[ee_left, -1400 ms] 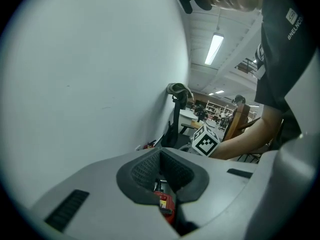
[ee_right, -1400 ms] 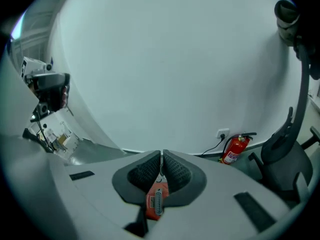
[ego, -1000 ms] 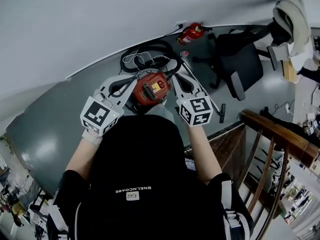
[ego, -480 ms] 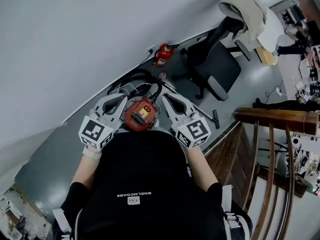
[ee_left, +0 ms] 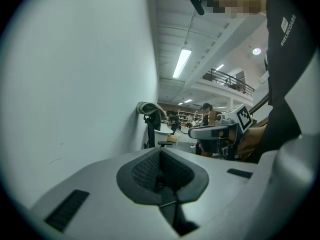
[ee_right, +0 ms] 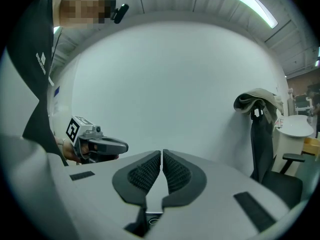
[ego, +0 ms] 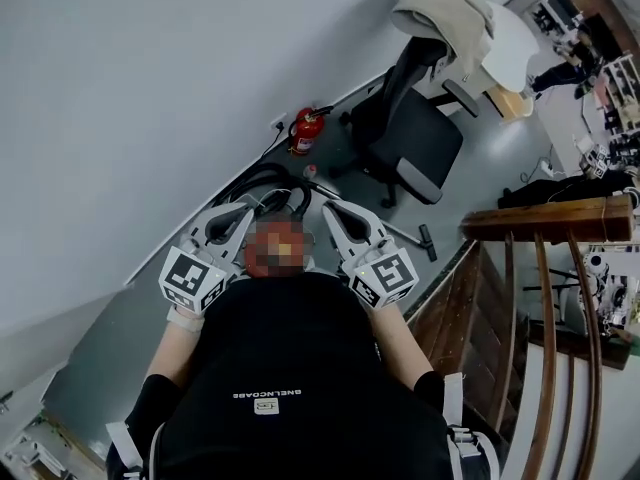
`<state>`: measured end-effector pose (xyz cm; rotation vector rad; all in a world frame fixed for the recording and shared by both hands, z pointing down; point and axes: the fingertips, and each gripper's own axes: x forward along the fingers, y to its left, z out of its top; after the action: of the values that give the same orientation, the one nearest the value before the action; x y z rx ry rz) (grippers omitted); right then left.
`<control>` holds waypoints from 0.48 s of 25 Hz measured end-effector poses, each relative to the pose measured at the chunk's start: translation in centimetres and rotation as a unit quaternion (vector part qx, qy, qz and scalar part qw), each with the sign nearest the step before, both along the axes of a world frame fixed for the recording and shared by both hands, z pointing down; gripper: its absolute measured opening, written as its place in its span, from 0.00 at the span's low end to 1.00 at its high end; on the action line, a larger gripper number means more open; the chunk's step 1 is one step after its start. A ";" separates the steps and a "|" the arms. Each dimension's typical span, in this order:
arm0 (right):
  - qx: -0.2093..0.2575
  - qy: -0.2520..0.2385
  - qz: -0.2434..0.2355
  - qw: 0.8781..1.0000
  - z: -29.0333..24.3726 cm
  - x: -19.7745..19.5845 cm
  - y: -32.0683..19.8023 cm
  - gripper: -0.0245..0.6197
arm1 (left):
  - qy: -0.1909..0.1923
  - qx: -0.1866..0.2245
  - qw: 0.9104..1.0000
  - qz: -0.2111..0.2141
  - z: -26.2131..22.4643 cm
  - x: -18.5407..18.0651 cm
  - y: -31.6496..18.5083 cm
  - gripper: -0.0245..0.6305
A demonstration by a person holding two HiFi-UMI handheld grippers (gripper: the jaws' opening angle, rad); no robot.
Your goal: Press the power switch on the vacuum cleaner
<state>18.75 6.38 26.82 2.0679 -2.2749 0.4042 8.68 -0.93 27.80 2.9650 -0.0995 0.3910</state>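
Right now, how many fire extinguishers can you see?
1: a red fire extinguisher on the floor against the wall, beside the office chair. Others may be hidden.

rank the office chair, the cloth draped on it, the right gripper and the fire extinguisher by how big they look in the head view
1. office chair, largest
2. cloth and right gripper: about alike. The gripper is nearer the camera, so these two are not ranked.
3. fire extinguisher, smallest
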 end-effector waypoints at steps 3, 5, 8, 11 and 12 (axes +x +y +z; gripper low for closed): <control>0.002 -0.005 0.011 1.000 0.0 0.6 0.7 0.10 | 0.000 0.000 1.000 0.005 -0.2 0.4 0.7 0.06; 0.003 -0.007 0.019 1.000 0.0 0.9 1.1 0.10 | -0.003 -0.003 1.000 0.009 -0.1 0.6 1.1 0.06; 0.006 -0.011 0.031 0.999 0.1 1.3 1.7 0.10 | -0.008 -0.004 1.000 0.016 0.0 0.6 1.6 0.06; 0.004 -0.017 0.037 0.999 0.3 1.2 2.4 0.10 | -0.012 -0.002 1.000 0.019 -0.1 0.5 1.9 0.06; 0.002 -0.018 0.038 0.999 0.4 1.2 2.7 0.10 | -0.012 -0.002 1.000 0.019 -0.2 0.5 2.0 0.06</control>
<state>19.92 9.07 27.19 2.1719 -2.2227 0.4434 9.14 1.07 27.63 2.9627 -0.0461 0.4305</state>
